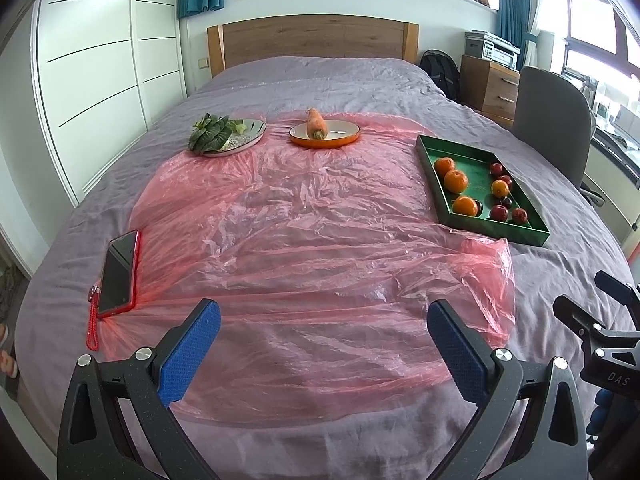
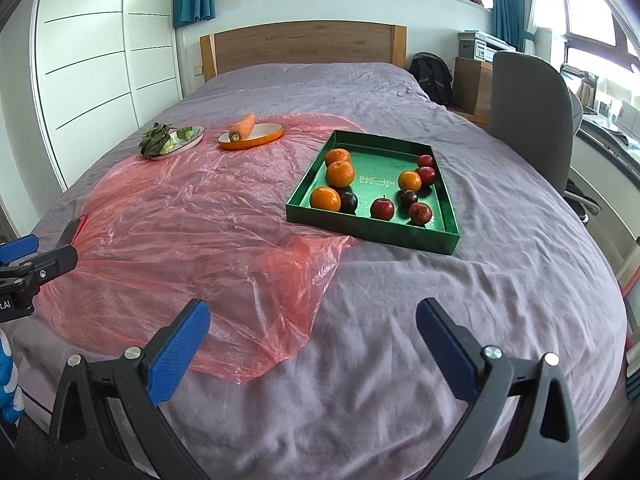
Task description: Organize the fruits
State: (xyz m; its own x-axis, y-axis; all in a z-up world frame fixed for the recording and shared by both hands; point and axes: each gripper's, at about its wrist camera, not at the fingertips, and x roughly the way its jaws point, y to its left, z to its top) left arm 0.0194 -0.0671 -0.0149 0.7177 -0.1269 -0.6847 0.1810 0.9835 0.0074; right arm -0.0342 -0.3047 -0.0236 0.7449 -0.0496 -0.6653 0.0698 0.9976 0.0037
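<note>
Both the left tongs and right tongs hover released above the bed, empty. The oranges and dark red plums sit mixed in the green tray, whose long axis runs toward the headboard. Round, firm and smooth, each fruit probably wants a gentle grip across its widest part.

Right gripper wide open, empty, above bed. Green tray ahead holds oranges, dark red fruits.
</note>
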